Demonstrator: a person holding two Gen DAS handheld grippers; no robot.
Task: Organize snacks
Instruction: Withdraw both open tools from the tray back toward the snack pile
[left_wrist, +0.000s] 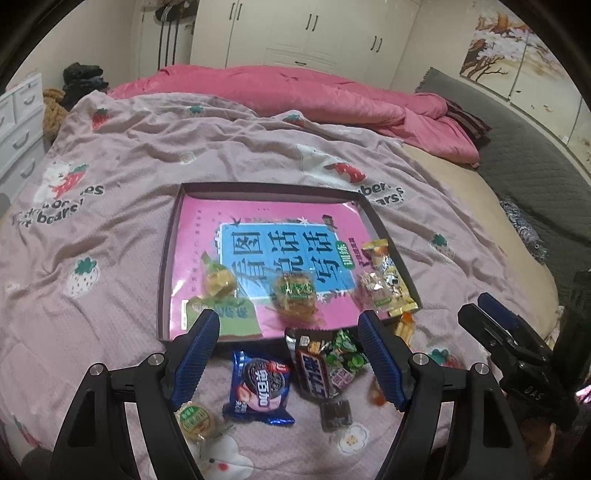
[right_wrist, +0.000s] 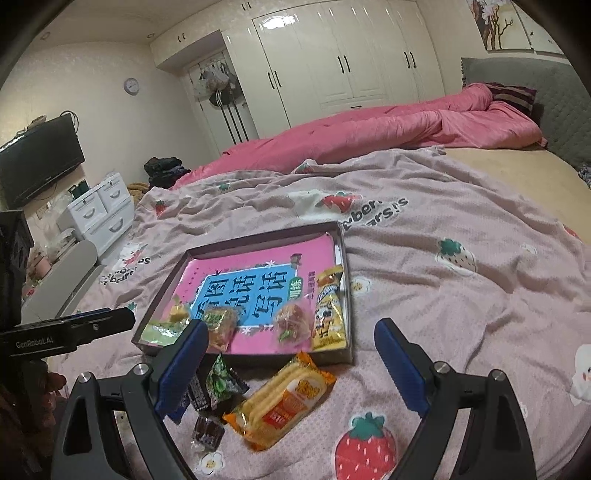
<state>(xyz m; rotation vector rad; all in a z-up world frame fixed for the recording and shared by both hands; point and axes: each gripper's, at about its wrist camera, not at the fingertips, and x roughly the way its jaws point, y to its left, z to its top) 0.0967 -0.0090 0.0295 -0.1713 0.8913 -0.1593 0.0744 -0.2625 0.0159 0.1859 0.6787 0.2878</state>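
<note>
A shallow dark tray (left_wrist: 266, 187) holding a pink book lies on the strawberry bedspread. In it are a yellow candy (left_wrist: 218, 280), a green-labelled pastry (left_wrist: 295, 295), a clear-wrapped snack (left_wrist: 371, 286) and a yellow pack (left_wrist: 388, 273). My left gripper (left_wrist: 288, 314) is open and empty above the tray's near edge. Below it lie a blue cookie pack (left_wrist: 260, 387), a chocolate bar (left_wrist: 314, 365), a green candy bag (left_wrist: 347, 354), a dark square candy (left_wrist: 336, 413) and a round pastry (left_wrist: 195, 421). My right gripper (right_wrist: 291, 325) is open and empty over an orange biscuit pack (right_wrist: 284, 398).
A rumpled pink quilt (right_wrist: 369, 129) lies across the far side of the bed, with a grey headboard (right_wrist: 517, 74) to the right. White drawers (right_wrist: 99, 210) and a TV (right_wrist: 40, 158) stand to the left. Bare bedspread (right_wrist: 461, 314) spreads right of the tray.
</note>
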